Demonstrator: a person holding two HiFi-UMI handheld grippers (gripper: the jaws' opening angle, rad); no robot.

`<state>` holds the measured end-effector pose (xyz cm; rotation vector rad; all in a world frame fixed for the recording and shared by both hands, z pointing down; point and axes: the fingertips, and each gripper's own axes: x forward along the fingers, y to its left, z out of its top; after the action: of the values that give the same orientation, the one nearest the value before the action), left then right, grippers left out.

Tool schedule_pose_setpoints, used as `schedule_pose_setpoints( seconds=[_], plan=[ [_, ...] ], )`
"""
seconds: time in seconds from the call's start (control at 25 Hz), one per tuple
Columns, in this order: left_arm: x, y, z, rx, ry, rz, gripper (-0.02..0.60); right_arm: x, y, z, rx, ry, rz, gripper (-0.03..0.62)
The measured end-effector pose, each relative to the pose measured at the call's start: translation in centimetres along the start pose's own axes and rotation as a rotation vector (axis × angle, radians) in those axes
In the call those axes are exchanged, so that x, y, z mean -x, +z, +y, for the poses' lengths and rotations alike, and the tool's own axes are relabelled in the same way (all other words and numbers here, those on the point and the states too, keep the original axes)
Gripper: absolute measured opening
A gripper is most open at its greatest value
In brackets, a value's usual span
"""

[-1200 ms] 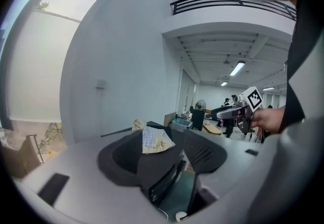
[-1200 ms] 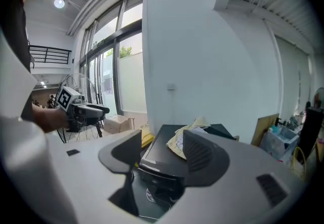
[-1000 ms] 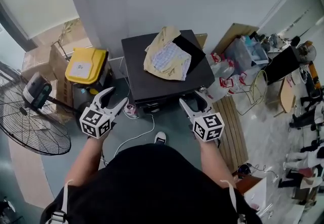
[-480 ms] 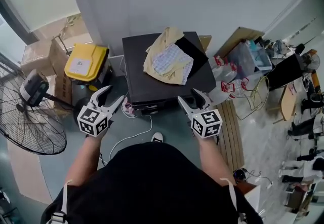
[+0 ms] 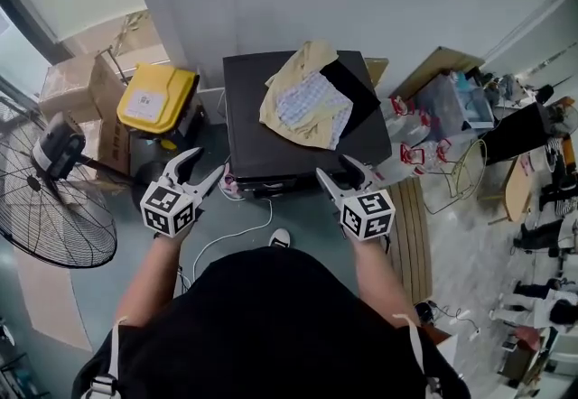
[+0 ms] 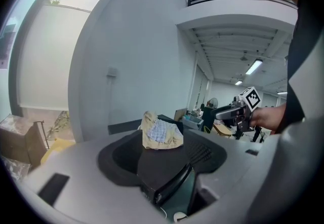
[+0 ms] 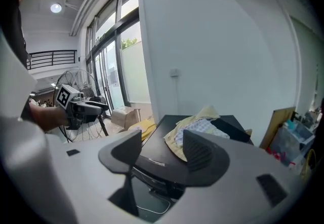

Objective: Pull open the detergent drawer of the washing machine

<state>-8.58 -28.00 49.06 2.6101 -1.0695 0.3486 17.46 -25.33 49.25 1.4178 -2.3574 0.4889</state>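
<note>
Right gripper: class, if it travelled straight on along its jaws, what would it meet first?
Probably the front top edge of the washing machine; the open right gripper points at it, though depth is unclear.

We face a plain white wall point(image 5: 361, 0). Left of it we find tall glass windows point(image 7: 114, 50) letting in daylight, brown cardboard boxes point(image 5: 68, 81), a yellow-lidded bin point(image 5: 158, 99) and a big black wire-caged fan point(image 5: 50, 217). Below it lies grey-green floor point(image 5: 307, 208).

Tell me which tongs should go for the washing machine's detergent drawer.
Right, probably. The right tongs hang open at the front edge of the washing machine; the left tongs, also open, sit off its left corner. The drawer itself isn't clear.
</note>
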Motion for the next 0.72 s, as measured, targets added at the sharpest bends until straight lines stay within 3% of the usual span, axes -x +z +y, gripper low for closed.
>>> schedule_pose_setpoints(
  seconds=[0.72],
  plan=[
    [-4.8,-7.9,0.4,0.072,-0.023,0.162,0.259,-4.4,-7.7,-2.3,-0.058,0.045,0.139,0.258]
  ],
)
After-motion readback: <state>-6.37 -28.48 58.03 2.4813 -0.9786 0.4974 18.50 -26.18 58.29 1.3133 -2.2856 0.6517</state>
